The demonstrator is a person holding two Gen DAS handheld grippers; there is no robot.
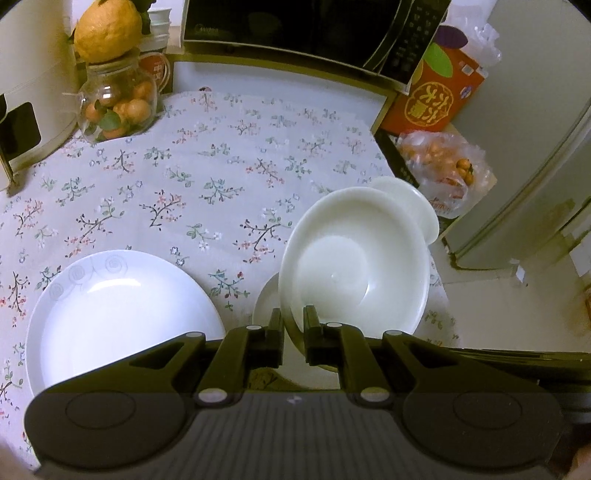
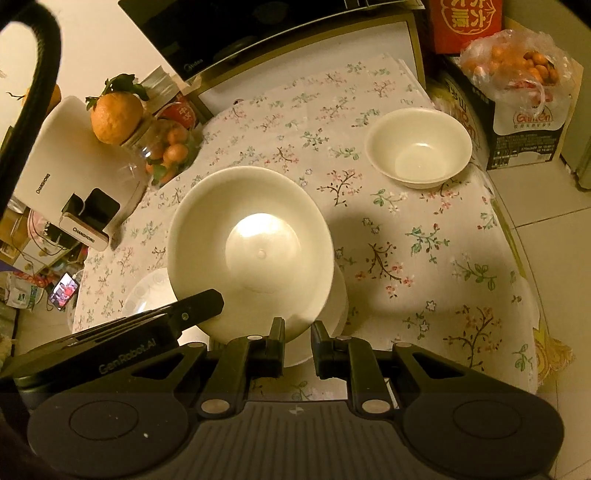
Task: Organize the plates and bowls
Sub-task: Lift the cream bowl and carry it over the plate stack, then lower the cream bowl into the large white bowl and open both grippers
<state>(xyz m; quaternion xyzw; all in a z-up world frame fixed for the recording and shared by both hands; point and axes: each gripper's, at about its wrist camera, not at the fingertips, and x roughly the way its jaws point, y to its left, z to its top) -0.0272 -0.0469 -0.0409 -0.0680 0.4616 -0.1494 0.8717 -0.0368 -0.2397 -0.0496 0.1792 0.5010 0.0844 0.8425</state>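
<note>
My left gripper (image 1: 293,325) is shut on the near rim of a white bowl (image 1: 354,266) and holds it tilted above the table; this bowl also shows in the right wrist view (image 2: 251,251), with the left gripper's finger (image 2: 199,304) on its rim. A small white plate (image 1: 265,302) lies under it, also in the right wrist view (image 2: 334,314). A large white plate (image 1: 118,317) lies at the left. Another white bowl (image 2: 419,147) stands upright near the table's far right edge; in the left wrist view (image 1: 410,206) it is partly hidden. My right gripper (image 2: 298,338) hangs slightly open and empty over the small plate.
A glass jar of oranges (image 1: 118,103) with a big orange on top stands at the back left beside a white appliance (image 1: 26,85). A microwave (image 1: 295,29) is at the back. A red box (image 1: 432,92) and a bag of oranges (image 2: 517,77) sit right of the table.
</note>
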